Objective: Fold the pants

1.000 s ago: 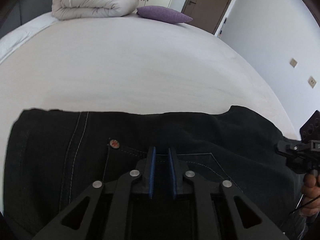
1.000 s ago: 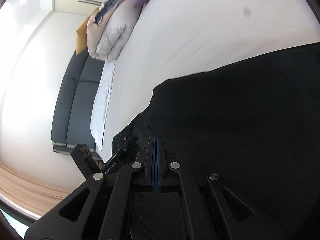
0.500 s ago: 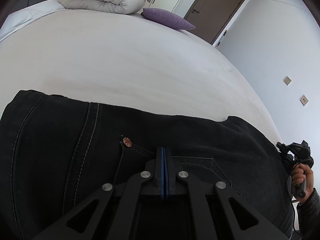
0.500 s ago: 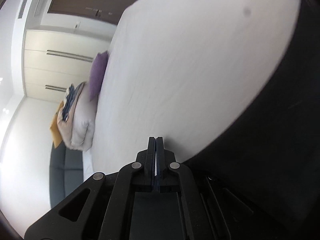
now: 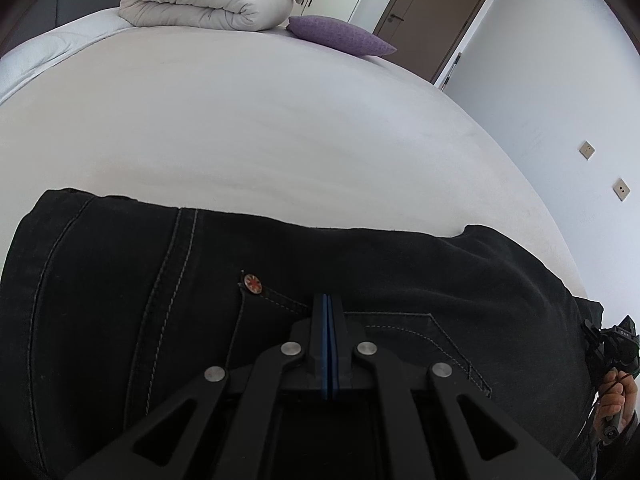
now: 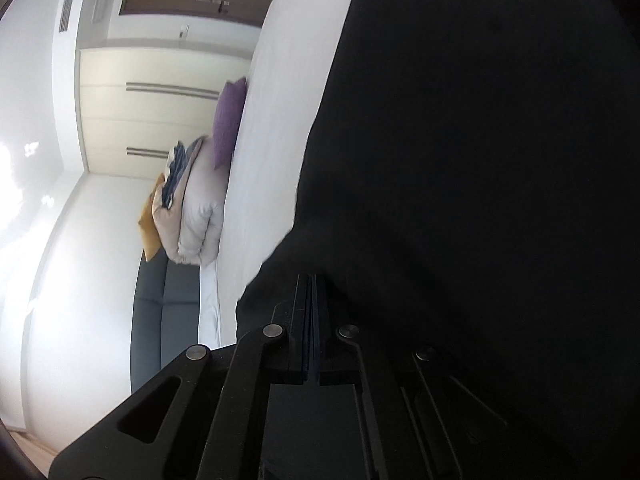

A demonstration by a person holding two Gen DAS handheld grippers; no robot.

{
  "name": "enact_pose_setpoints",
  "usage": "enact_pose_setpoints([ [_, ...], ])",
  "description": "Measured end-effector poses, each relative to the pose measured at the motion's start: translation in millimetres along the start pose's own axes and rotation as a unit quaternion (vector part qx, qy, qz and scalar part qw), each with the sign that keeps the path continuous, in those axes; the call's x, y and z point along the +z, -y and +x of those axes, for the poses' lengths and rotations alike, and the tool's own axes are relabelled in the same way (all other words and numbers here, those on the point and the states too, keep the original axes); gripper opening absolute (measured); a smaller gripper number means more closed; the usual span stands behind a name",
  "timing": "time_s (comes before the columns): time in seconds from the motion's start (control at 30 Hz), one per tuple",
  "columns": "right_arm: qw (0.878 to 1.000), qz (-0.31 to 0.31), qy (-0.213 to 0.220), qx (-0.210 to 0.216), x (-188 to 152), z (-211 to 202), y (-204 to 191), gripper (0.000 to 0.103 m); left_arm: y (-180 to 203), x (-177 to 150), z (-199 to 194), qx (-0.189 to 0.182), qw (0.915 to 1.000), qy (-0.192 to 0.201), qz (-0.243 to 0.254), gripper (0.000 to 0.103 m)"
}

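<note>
Black denim pants (image 5: pixel 400 280) lie flat across the near part of the white bed (image 5: pixel 280 120). A copper rivet (image 5: pixel 252 282) marks a pocket corner. My left gripper (image 5: pixel 327 298) is shut, its blue pads together and its tips sunk in the denim at the pocket's top edge. At the pants' right end a hand (image 5: pixel 612 396) holds my right gripper (image 5: pixel 612 340). In the right wrist view that gripper (image 6: pixel 312 278) is shut against the edge of the dark pants (image 6: pixel 480 160). No cloth shows between its pads.
A rolled beige duvet (image 5: pixel 208 0) and a purple pillow (image 5: pixel 340 36) lie at the bed's far end, with a brown door (image 5: pixel 436 12) behind. The right wrist view is rolled sideways and shows a grey sofa (image 6: pixel 164 312) and cream wardrobe doors (image 6: pixel 160 92).
My left jaws closed from a narrow gap onto the pocket edge. The right wrist view swung and rolled: the pants now fill its right side and the left gripper is out of it.
</note>
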State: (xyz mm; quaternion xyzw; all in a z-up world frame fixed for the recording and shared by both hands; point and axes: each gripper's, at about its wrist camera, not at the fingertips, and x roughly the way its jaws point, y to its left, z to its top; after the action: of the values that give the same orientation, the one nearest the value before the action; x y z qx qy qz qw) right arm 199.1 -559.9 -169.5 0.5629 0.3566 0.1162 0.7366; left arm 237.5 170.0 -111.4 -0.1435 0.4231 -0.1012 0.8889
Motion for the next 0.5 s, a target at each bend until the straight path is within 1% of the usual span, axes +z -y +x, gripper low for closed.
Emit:
enact_pose_setpoints([
  [0.07,0.999,0.009,0.045,-0.003,30,-48,22,0.0,0,0,0,0.0,1.0,0.001,0.0,0.005],
  [0.1,0.997,0.006,0.07,-0.012,41,-67,28,0.0,0,-1,0,0.001,1.0,0.001,0.0,0.005],
  [0.17,0.993,0.001,0.111,-0.026,52,-93,35,0.0,-1,-1,-1,0.001,1.0,0.002,0.0,0.005],
  [0.2,0.99,0.0,0.135,-0.036,58,-110,39,0.0,-1,-2,-1,0.001,1.0,0.002,0.001,0.005],
  [0.27,0.98,0.024,0.181,-0.079,66,-142,53,0.0,-2,-6,-5,-0.001,1.0,0.003,0.0,0.005],
  [0.3,0.974,0.04,0.197,-0.099,68,-162,62,0.006,-2,-5,-5,-0.002,1.0,0.003,-0.002,0.005],
  [0.37,0.972,0.037,0.21,-0.099,65,-194,67,0.007,-3,-3,-6,-0.004,1.0,0.004,-0.006,0.005],
  [0.4,0.971,0.02,0.211,-0.11,60,-206,62,0.009,-2,-3,-8,0.001,1.0,0.005,-0.004,0.005],
  [0.43,0.971,-0.001,0.207,-0.123,54,-214,54,0.012,2,-2,-11,0.015,0.9999,0.007,0.0,0.004],
  [0.47,0.972,-0.025,0.197,-0.128,45,-220,44,0.02,8,-1,-16,0.03,0.9995,0.011,0.007,0.005],
  [0.5,0.974,-0.04,0.187,-0.124,37,-224,38,0.037,15,-1,-21,0.037,0.9991,0.018,0.013,0.007],
])
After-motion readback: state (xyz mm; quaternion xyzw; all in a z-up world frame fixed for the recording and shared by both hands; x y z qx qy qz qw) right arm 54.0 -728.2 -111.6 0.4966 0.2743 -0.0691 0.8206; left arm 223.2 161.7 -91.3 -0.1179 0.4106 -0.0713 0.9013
